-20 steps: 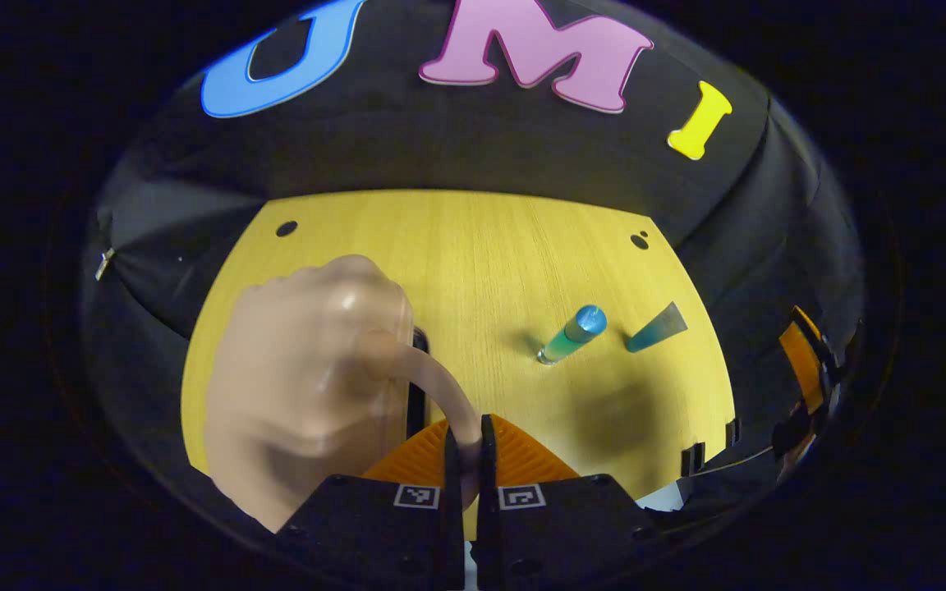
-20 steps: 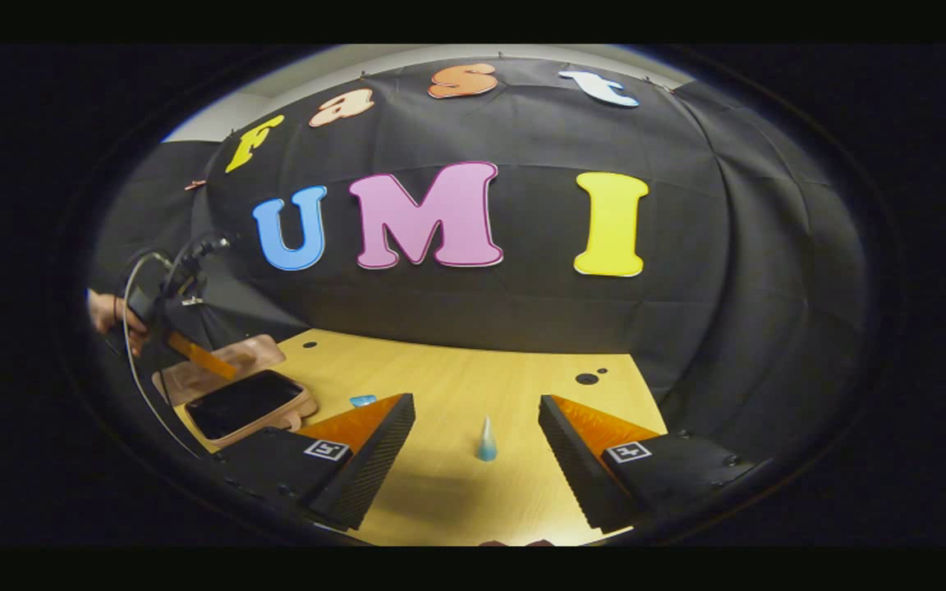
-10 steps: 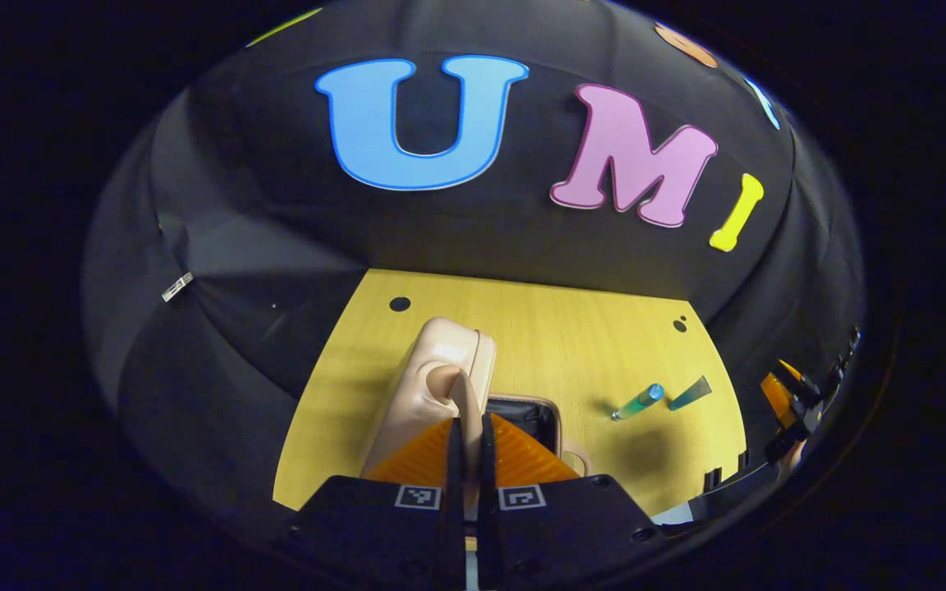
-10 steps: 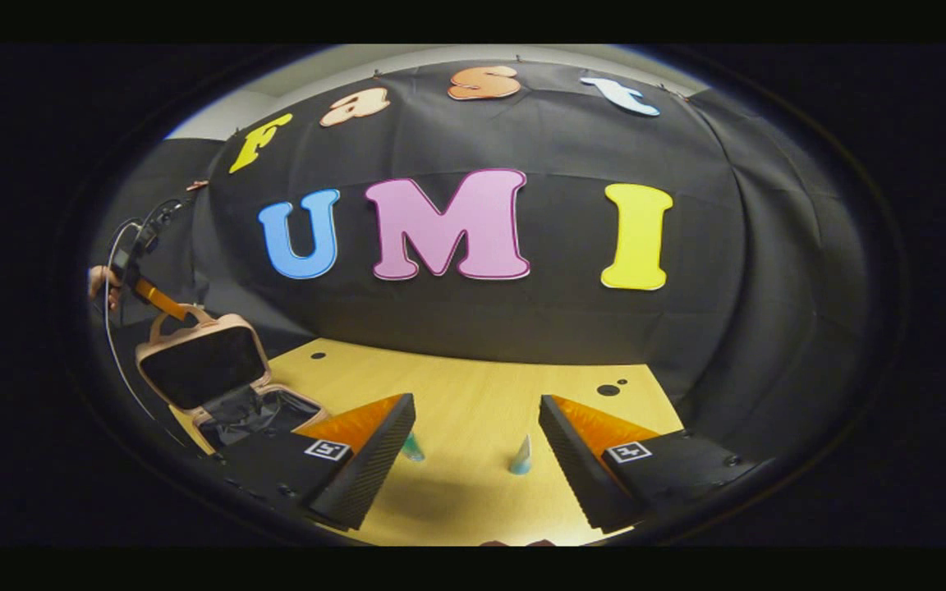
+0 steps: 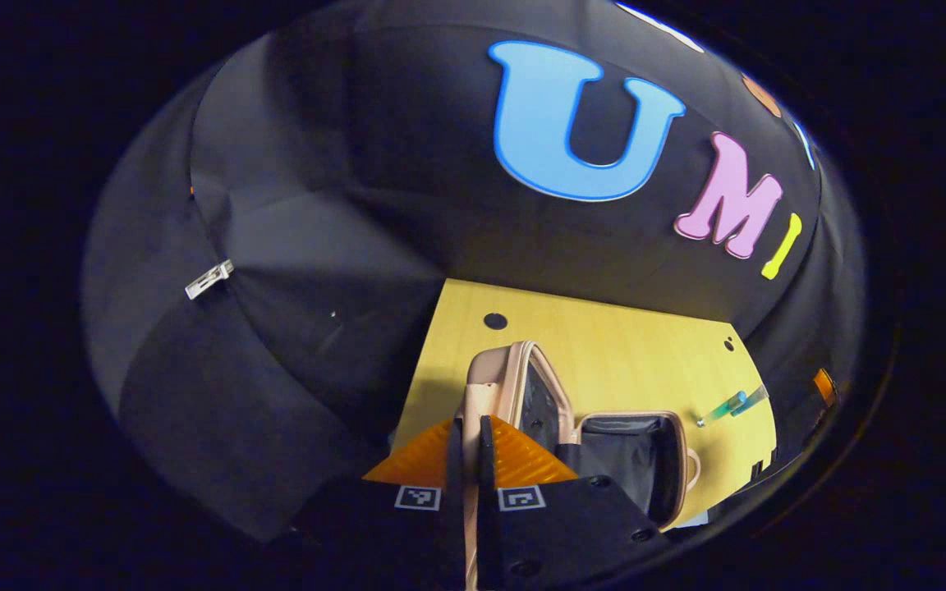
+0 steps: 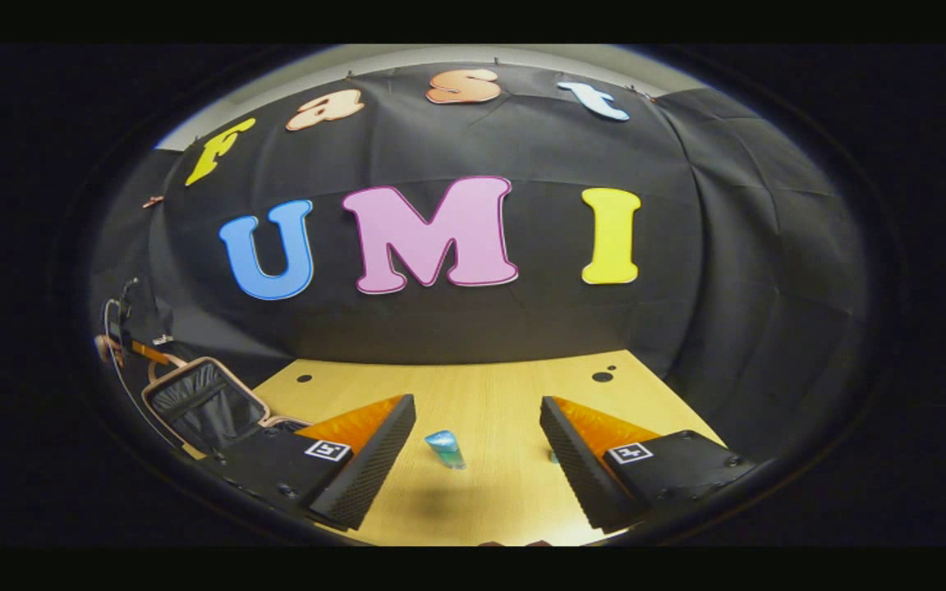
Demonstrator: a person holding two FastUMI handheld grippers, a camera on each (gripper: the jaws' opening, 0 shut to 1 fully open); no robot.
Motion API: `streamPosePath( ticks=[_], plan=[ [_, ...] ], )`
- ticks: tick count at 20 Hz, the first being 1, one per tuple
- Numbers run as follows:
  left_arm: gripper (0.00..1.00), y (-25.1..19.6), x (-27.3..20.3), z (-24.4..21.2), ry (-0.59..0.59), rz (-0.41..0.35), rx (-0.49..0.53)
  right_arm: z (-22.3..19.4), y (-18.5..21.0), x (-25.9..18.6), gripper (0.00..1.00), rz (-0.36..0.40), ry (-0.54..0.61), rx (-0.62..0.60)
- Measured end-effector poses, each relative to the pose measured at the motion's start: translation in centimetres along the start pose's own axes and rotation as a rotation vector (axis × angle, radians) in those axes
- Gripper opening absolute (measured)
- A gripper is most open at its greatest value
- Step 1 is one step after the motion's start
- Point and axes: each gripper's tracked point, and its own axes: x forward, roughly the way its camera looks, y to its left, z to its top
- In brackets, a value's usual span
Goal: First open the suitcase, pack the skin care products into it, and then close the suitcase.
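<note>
Left gripper [image 5: 470,435] clamped on the pink handle [image 5: 475,410] of the suitcase lid [image 5: 522,390], both fingers pressed tight against it; lid swung up past vertical, dark lining facing the open base. Suitcase [image 5: 633,460] open on the yellow desk [image 5: 604,345], black-lined base lying flat at the near desk edge, just right of the left gripper in the left gripper view; nothing packed inside as far as visible. Two blue-green skin care tubes [image 5: 732,404] lying on the desk beyond the suitcase, apart from it, close to each other near the right desk edge in the left gripper view; too small there to tell whether touching.

Right gripper [image 6: 477,435] hovering over the desk, fingers spread wide, gripping nothing; one blue-green tube [image 6: 445,449] standing on the desk between the two fingers, not touched by either. Second tube barely peeking out beside the right-hand finger at [image 6: 552,456], mostly hidden. In the right gripper view, open suitcase [image 6: 202,402] at far left on the desk corner, lid tilted back, left gripper [image 6: 140,351] at the lid's top edge, a hand [image 6: 102,346] behind it.
</note>
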Motion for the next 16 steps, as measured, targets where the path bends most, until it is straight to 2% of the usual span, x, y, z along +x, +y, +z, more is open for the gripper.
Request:
streamPosePath(
  ticks=[1,4,7,8,11,13,14,15,16],
  plan=[
    [0.11,2.6,2.4,-1.4,0.058,0.000,-0.080,-0.7,0.3,-0.2,0.97,-0.019,0.025,0.013],
    [0.11,8.3,7.3,-6.0,0.175,0.010,-0.209,-2.4,0.3,-0.7,0.97,-0.067,0.070,0.037],
    [0.11,10.9,10.4,-10.3,0.252,0.041,-0.261,-4.0,0.6,-1.7,0.98,-0.090,0.115,0.086],
    [0.12,12.0,11.4,-12.2,0.276,0.058,-0.243,-4.7,0.4,-2.1,0.98,-0.108,0.132,0.084],
    [0.28,13.4,11.2,-12.9,0.226,0.095,-0.257,-5.3,0.5,-2.4,0.98,-0.118,0.142,0.058],
    [0.73,13.9,10.0,-12.2,0.170,0.112,-0.242,-5.9,0.3,-1.9,0.98,-0.112,0.132,0.002],
    [0.67,13.9,9.3,-12.0,0.146,0.128,-0.213,-6.5,-0.2,-1.8,0.98,-0.124,0.140,-0.015],
    [0.72,14.3,8.4,-11.2,0.100,0.160,-0.173,-7.6,-0.6,-1.6,0.98,-0.130,0.163,-0.012],
    [0.81,14.2,7.5,-10.2,0.042,0.177,-0.133,-8.5,-0.7,-1.5,0.98,-0.126,0.183,0.003]
  ],
)
